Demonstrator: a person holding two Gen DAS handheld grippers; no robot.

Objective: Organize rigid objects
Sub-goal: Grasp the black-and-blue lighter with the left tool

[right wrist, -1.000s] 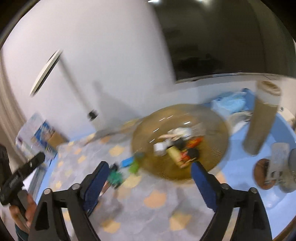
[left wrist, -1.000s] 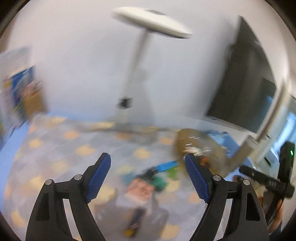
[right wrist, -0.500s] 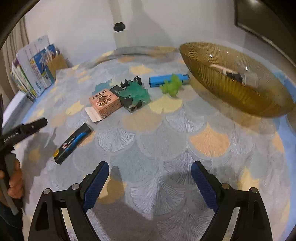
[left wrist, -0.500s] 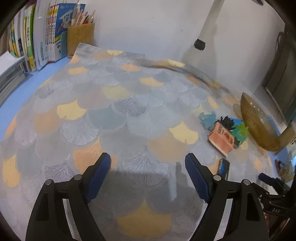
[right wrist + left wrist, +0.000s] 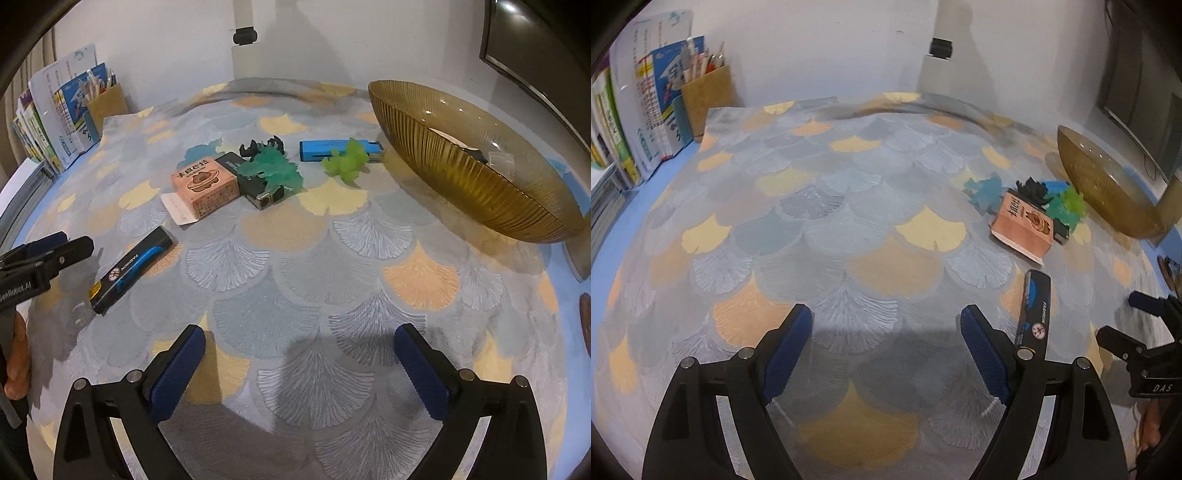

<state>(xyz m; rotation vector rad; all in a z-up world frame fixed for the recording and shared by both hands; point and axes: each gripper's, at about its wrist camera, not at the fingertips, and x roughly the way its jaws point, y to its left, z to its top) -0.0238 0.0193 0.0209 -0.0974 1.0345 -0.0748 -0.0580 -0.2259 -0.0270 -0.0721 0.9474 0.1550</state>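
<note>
Amber bowl (image 5: pixel 476 177): ribbed glass, ahead and to the right of our right gripper (image 5: pixel 299 369), well apart from it; a few small items lie inside, too hidden to name.
Right gripper: our jaws have just been opening and now stand wide, nothing between the blue pads, only patterned mat (image 5: pixel 314 288) below.
Left gripper (image 5: pixel 886 350): our jaws spread, nothing between them, bare mat underneath.
Black-and-blue bar (image 5: pixel 1036 308): flat on the mat, just beside our left gripper's right finger on its outer side; whether it touches, we cannot tell. From the right wrist view it lies ahead-left of our right gripper, near the left gripper's tips.
Pink box (image 5: pixel 205 186): ahead-left of our right gripper, further than the bar; white flap sticks out at its near end.
Black box (image 5: pixel 255 184): touching the pink box on its right side, partly under the teal toy (image 5: pixel 279 173).
Black toy (image 5: pixel 260 147): small figure just behind the teal toy.
Light-blue toy (image 5: pixel 986 190): beyond the pink box in the left wrist view.
Blue bar (image 5: pixel 321 150): far ahead of our right gripper, the green toy (image 5: pixel 347 164) lying against its near side.
Books (image 5: pixel 646 118): standing far ahead-left of our left gripper, with a pen holder (image 5: pixel 707 98) beside them.
Other hand (image 5: pixel 16 354): seen at the left edge of the right wrist view, on the left gripper's handle.
</note>
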